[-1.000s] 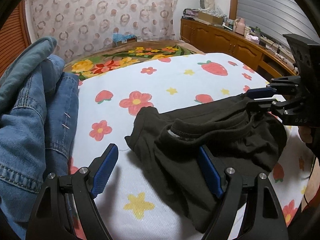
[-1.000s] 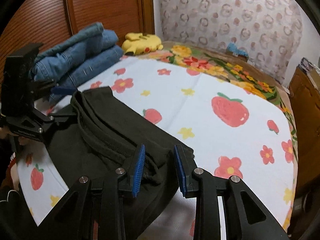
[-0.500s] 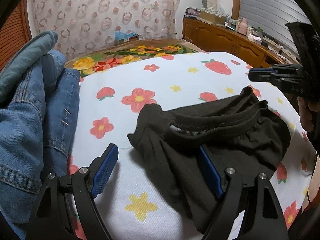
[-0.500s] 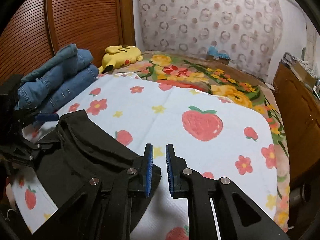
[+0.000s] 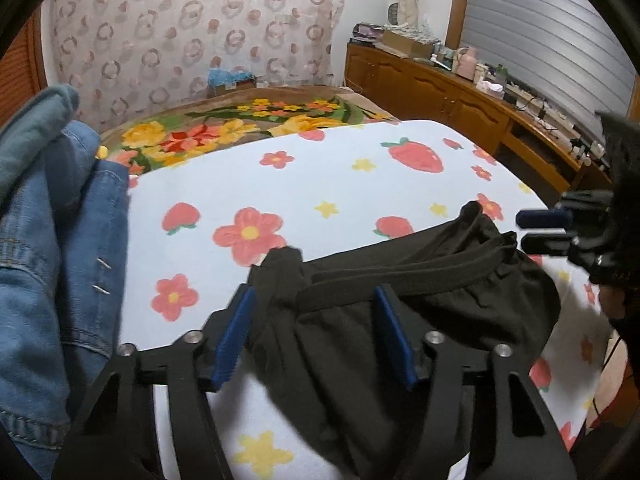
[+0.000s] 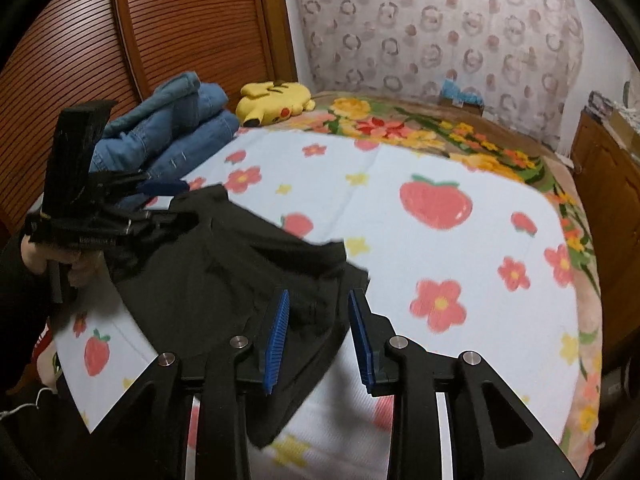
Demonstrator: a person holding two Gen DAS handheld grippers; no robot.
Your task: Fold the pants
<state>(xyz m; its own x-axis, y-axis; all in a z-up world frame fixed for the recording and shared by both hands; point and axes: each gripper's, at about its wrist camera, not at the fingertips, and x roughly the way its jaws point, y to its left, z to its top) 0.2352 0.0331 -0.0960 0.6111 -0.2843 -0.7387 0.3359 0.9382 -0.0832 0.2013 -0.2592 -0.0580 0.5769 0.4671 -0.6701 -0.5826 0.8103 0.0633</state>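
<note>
Black pants (image 5: 400, 300) lie crumpled on the white flower-and-strawberry sheet (image 5: 340, 184); they also show in the right wrist view (image 6: 224, 272). My left gripper (image 5: 316, 336) is open, its blue pads straddling the left corner of the waistband. My right gripper (image 6: 320, 332) is open just over the pants' right corner, with cloth between the pads. Neither is shut on the cloth. The right gripper also shows at the far right of the left wrist view (image 5: 544, 230); the left gripper shows at the left of the right wrist view (image 6: 168, 200).
Folded blue jeans (image 5: 44, 240) are stacked at the left, also in the right wrist view (image 6: 172, 128). A yellow plush toy (image 6: 276, 100) lies beyond them. A wooden cabinet (image 5: 460, 100) with clutter runs along the right. A slatted wooden door (image 6: 120, 40) stands behind the jeans.
The left gripper moved forward onto the pants' left corner and narrowed its opening. The right gripper, nearly shut and raised half a second ago, opened and came down at the right corner.
</note>
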